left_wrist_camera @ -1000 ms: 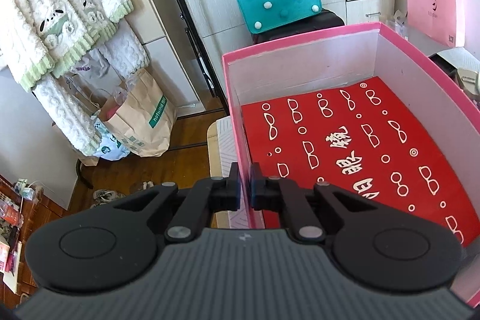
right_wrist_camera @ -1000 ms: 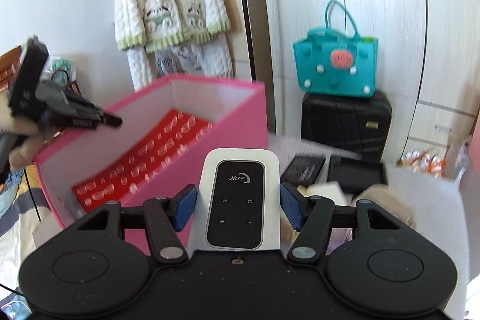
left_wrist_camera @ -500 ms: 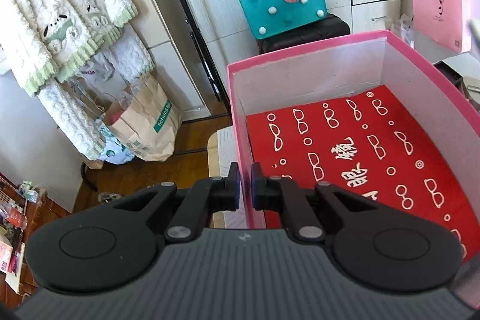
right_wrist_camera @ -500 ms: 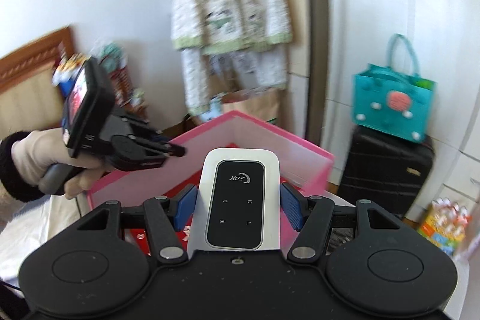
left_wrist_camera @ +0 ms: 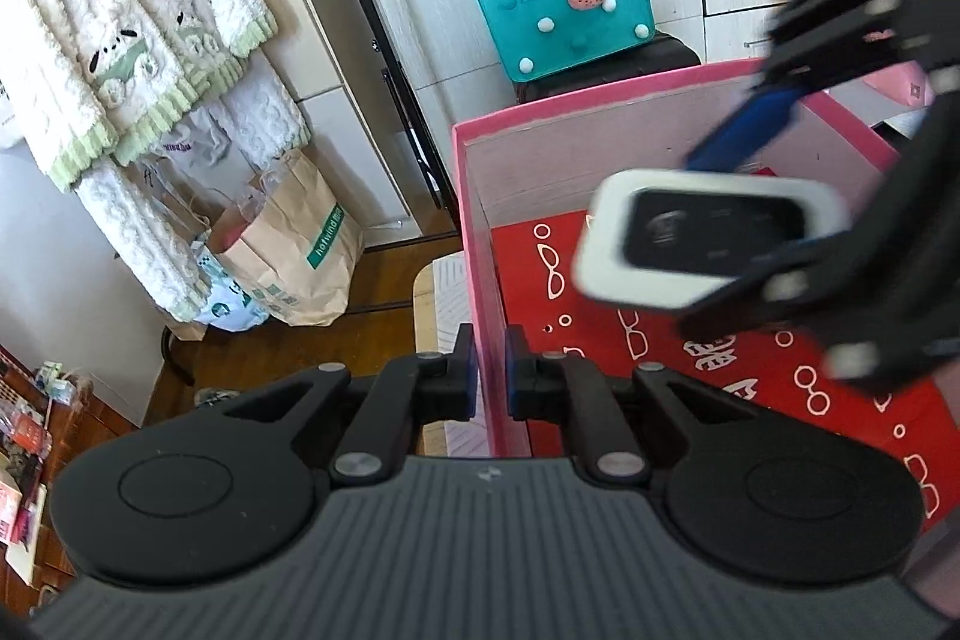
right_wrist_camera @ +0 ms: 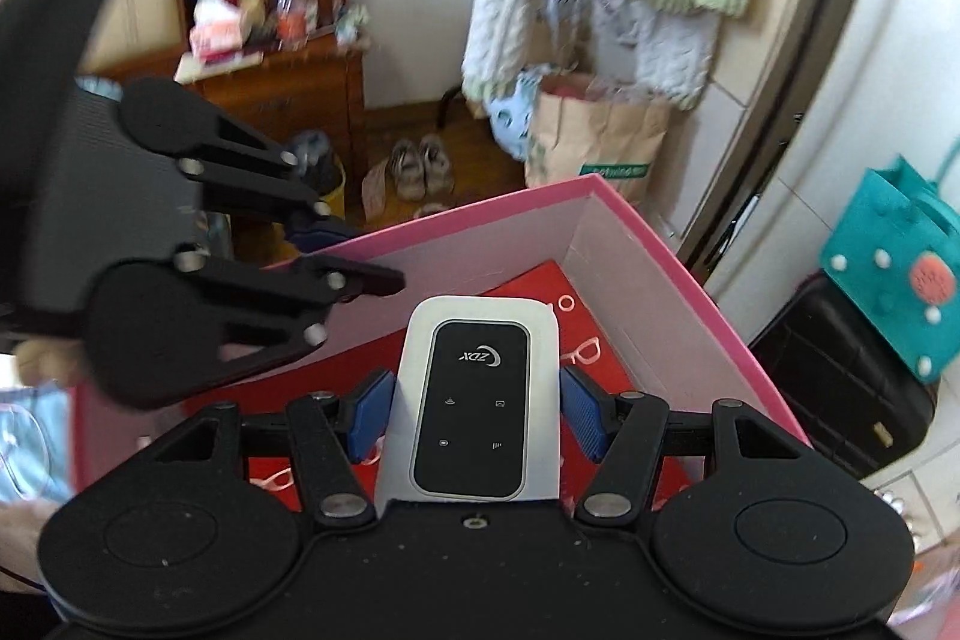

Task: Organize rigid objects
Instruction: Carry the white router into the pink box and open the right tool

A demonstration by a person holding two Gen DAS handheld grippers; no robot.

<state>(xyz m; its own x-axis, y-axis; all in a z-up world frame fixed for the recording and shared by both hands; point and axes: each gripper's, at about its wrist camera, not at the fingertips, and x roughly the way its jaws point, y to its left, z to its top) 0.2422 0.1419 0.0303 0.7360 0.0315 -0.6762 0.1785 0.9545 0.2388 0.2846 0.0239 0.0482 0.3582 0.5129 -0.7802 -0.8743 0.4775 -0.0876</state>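
Note:
A pink box with a red printed floor stands open-topped. My left gripper is shut on the box's left wall, which runs between its pads. My right gripper is shut on a white pocket router with a black face, its blue pads pressing both long sides. In the left wrist view the router hangs above the box floor in the right gripper. In the right wrist view the left gripper pinches the box rim. Nothing lies inside the box.
A teal bag sits on a black suitcase behind the box. A paper bag and hanging fleece clothes are to the left. A wooden dresser with clutter and shoes stand on the floor beyond.
My right gripper has swung left with the router and now hangs over the pink box, inside the left wrist view. The left gripper has stayed clamped on the box wall.

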